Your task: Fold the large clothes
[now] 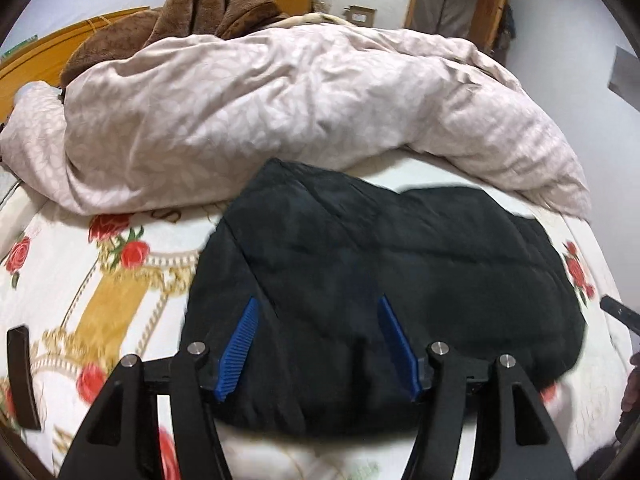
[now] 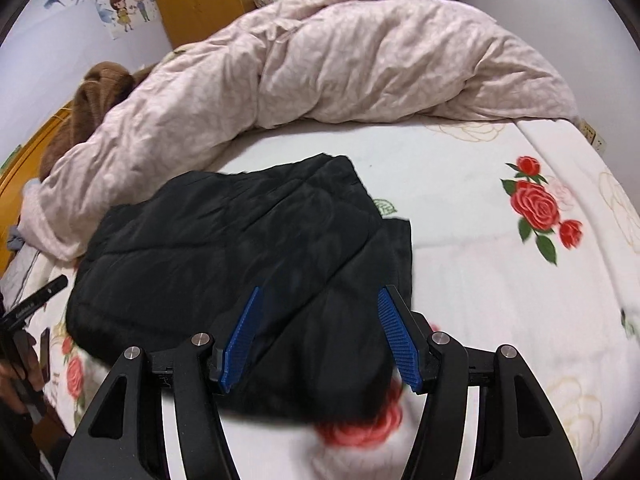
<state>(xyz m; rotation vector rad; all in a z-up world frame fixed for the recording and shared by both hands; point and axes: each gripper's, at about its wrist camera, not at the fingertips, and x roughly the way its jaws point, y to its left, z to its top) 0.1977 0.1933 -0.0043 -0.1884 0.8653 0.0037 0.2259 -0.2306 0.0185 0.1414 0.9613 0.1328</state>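
fingers first: the left gripper (image 1: pixel 318 344) has its two blue fingers (image 1: pixel 239 350) spread wide, nothing between them, hanging over the near hem of the black padded garment (image 1: pixel 380 288). the right gripper (image 2: pixel 318 340) is the same, its blue fingers (image 2: pixel 400 344) spread apart and pinching nothing, with dark cloth showing in the gap. whether either pair touches the cloth cannot be told; both views are blurred along the near edge.

outward from the fingers, the garment lies straight ahead of both, on the rose-printed bed sheet (image 2: pixel 500 280). it looks already partly folded, a quilted slab with a flap laid across it. from the left fingers it spreads ahead and off to the right, its left edge running up just outside the left finger. from the right fingers it spreads ahead and off to the left, its right edge just beyond the right finger, where a lower layer sticks out. so its long axis runs across both pairs of fingers, side to side, and each gripper stands at its own end of the near hem, neither clearly nearer.

my judgement: the coming move is a pinch on the near hem at both ends, then a lift away toward the far edge.

past the garment, the crumpled pale quilt (image 1: pixel 280 120) lies close behind its far edge, and could crowd the fold. a brown plush blanket (image 1: pixel 208 4) sits beyond that.
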